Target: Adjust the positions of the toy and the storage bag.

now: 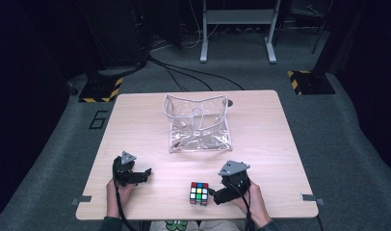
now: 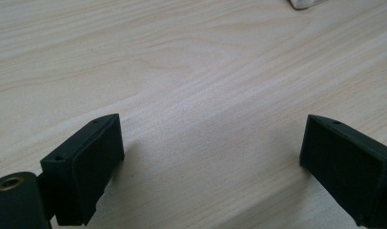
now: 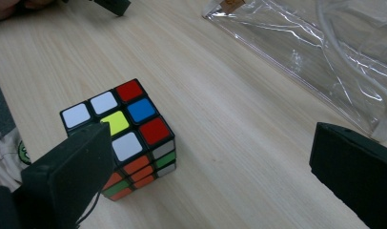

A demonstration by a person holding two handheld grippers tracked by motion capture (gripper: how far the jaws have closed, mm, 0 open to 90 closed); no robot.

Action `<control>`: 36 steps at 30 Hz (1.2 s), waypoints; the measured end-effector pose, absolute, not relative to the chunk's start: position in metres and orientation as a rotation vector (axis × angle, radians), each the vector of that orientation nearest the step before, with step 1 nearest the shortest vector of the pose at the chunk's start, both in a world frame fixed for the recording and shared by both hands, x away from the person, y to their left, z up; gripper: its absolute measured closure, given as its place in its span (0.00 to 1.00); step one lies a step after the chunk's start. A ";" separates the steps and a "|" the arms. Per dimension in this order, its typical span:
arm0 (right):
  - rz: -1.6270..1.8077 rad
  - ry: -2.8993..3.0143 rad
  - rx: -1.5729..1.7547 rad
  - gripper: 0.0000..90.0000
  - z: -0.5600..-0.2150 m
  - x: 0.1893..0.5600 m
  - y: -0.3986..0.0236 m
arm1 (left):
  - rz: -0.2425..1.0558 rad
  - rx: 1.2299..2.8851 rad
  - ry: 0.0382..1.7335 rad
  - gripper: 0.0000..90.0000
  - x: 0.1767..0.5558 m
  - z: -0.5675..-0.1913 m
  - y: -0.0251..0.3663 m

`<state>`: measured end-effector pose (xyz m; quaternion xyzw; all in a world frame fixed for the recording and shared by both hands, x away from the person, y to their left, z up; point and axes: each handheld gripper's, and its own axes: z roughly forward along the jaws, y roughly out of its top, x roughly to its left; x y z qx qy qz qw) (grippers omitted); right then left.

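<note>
A scrambled colour cube stands near the table's front edge, between my two hands. My right gripper sits just right of it with its jaws pointing at it. In the right gripper view that gripper is open; the cube lies ahead by the left jaw, which hides its near corner. My left gripper rests at the front left, apart from the cube. It is open over bare wood with nothing between the jaws. A clear plastic pouch lies open at the table's middle.
The wooden table has bare wood on both sides of the pouch. The pouch's near edge lies ahead and to the right of my right gripper. Past the table's far edge are a grey carpet, cables and a metal stand.
</note>
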<state>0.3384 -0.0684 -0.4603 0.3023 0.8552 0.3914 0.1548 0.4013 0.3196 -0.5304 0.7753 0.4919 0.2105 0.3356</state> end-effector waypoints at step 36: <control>1.083 2.652 0.713 0.00 -0.479 0.335 -0.018 | 0.549 2.022 1.283 0.08 0.401 -0.530 0.320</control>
